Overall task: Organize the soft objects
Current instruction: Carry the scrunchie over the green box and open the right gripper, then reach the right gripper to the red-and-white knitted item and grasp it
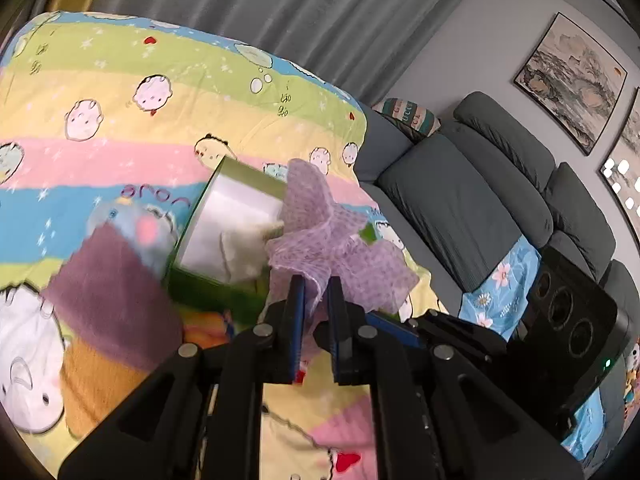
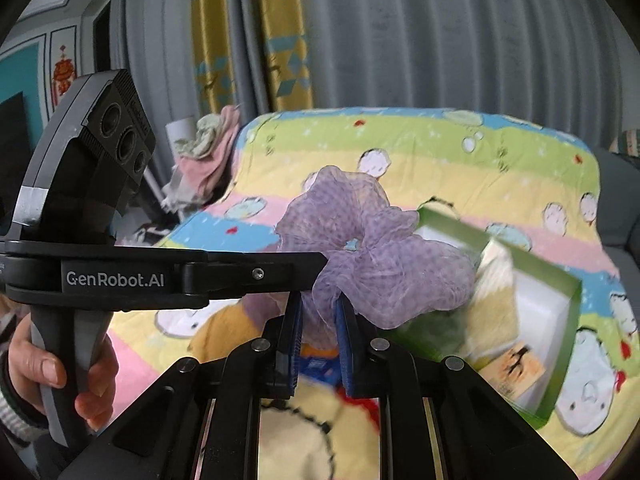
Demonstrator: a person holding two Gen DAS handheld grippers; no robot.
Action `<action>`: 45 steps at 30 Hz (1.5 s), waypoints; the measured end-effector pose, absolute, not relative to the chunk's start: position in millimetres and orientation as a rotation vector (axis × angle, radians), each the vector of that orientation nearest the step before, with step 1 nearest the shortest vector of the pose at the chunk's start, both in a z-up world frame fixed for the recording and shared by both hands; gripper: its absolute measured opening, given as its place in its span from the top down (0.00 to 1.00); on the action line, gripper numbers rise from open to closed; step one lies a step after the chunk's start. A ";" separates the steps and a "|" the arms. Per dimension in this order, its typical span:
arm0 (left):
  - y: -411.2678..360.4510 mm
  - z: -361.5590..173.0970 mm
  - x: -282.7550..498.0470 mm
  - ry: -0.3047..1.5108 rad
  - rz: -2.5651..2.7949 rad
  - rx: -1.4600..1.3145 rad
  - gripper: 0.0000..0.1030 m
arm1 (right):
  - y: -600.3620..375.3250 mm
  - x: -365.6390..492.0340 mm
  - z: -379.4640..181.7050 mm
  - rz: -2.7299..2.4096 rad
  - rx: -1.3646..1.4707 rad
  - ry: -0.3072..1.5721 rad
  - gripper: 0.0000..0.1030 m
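Left wrist view: left gripper (image 1: pixel 317 294) clamped on the lilac mesh scrunchie (image 1: pixel 332 240), held above the quilt (image 1: pixel 120 80) near the green box (image 1: pixel 224 220).

Right wrist view: right gripper (image 2: pixel 319 312) pinches the same scrunchie. Likely mid-carry; next, lower it into the box.

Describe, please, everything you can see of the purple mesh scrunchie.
The purple mesh scrunchie is a ruffled ring of sheer, dotted lilac fabric. It hangs in the air above the cartoon blanket, in front of the green box. Both claws are shut on its ruffles: the left claw and the right claw.
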State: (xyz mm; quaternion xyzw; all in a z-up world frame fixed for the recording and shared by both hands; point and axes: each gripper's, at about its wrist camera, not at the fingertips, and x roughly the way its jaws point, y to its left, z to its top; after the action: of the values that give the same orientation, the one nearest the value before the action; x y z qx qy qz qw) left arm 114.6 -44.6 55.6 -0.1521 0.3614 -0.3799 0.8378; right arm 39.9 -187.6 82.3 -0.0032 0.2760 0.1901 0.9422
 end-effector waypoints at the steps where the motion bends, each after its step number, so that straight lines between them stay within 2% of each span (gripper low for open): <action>1: -47.2 56.7 119.9 0.766 -0.808 -0.327 0.94 | -190.6 45.7 83.4 0.379 -0.006 0.561 0.83; 10: -86.0 52.6 177.7 0.816 -0.776 -0.312 0.93 | -219.1 108.7 76.2 0.321 0.040 0.613 0.83; 13: -95.5 39.3 193.9 0.854 -0.720 -0.279 0.88 | -226.7 130.4 62.3 0.305 0.063 0.677 0.83; 14: -98.3 33.6 198.3 0.868 -0.705 -0.263 0.81 | -229.3 137.6 56.0 0.290 0.076 0.705 0.83; 16: -102.5 20.8 205.5 0.897 -0.665 -0.219 0.62 | -232.9 147.0 45.7 0.280 0.098 0.750 0.79; 17: -103.4 14.6 208.6 0.912 -0.639 -0.201 0.39 | -234.3 150.6 40.2 0.268 0.102 0.773 0.71; 18: -102.6 10.2 210.4 0.922 -0.622 -0.197 0.23 | -235.6 152.2 36.3 0.253 0.101 0.784 0.60; 19: -100.9 5.1 212.8 0.938 -0.607 -0.201 0.20 | -237.0 151.9 32.8 0.246 0.104 0.790 0.55; 21: -96.9 -1.1 215.0 0.957 -0.606 -0.227 0.19 | -241.9 149.5 29.0 0.260 0.127 0.790 0.43; 25: -94.7 1.2 212.4 0.976 -0.592 -0.201 0.17 | -247.7 140.8 30.1 0.259 0.150 0.784 0.43; 28: -93.6 12.7 200.0 0.946 -0.583 -0.168 0.08 | -249.8 127.4 38.2 0.257 0.149 0.760 0.42; 29: -91.7 18.0 193.2 0.925 -0.582 -0.158 0.00 | -250.9 120.8 42.1 0.254 0.148 0.746 0.42; 31: -88.9 24.1 183.4 0.900 -0.582 -0.145 0.01 | -252.7 106.0 50.2 0.253 0.150 0.718 0.39; 33: -83.0 29.9 170.2 0.878 -0.583 -0.141 0.01 | -255.3 90.3 56.4 0.250 0.152 0.691 0.30; 35: -80.9 32.2 162.6 0.872 -0.580 -0.141 0.01 | -257.9 73.2 62.1 0.247 0.151 0.663 0.27; 45: -64.2 31.2 97.3 0.804 -0.496 -0.072 0.01 | -263.4 13.2 56.0 0.226 0.138 0.662 0.26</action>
State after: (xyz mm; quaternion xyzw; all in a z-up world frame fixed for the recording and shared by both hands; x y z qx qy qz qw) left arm 97.3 -64.2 31.2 -0.0348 0.3873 -0.2389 0.8898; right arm 13.2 -263.4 56.0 0.0675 0.3239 0.1106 0.9372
